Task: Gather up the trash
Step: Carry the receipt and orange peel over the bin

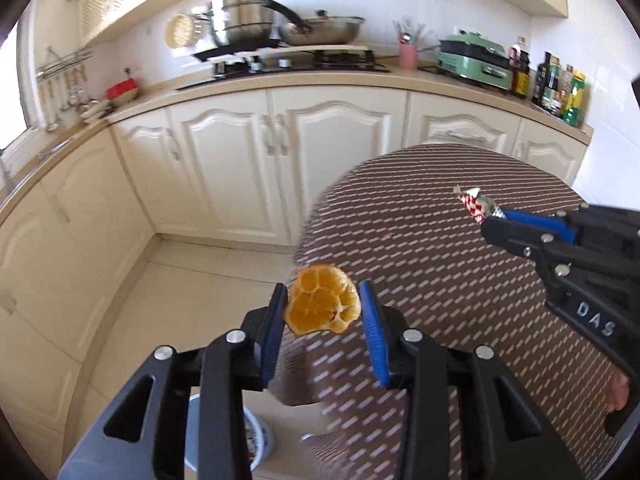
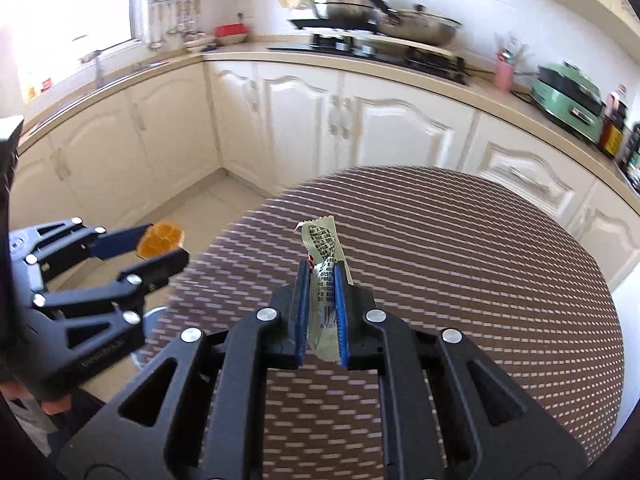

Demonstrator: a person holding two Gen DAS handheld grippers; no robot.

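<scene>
My left gripper (image 1: 323,299) holds an orange peel (image 1: 322,300) between its blue pads, off the left edge of the round table (image 1: 440,280), above the floor. It also shows in the right wrist view (image 2: 160,246) with the peel (image 2: 160,238). My right gripper (image 2: 323,276) is shut on a crumpled greenish wrapper (image 2: 323,252) and holds it above the table (image 2: 480,260). In the left wrist view the right gripper (image 1: 490,218) and the wrapper (image 1: 474,202) are at the right. A white and blue trash bin (image 1: 260,436) stands on the floor below my left gripper, mostly hidden.
Cream kitchen cabinets (image 1: 280,140) run along the far side under a counter with a stove, pots (image 1: 244,16), a pink cup (image 1: 408,56), a green appliance (image 1: 472,60) and bottles (image 1: 560,88). Tiled floor (image 1: 192,280) lies between table and cabinets.
</scene>
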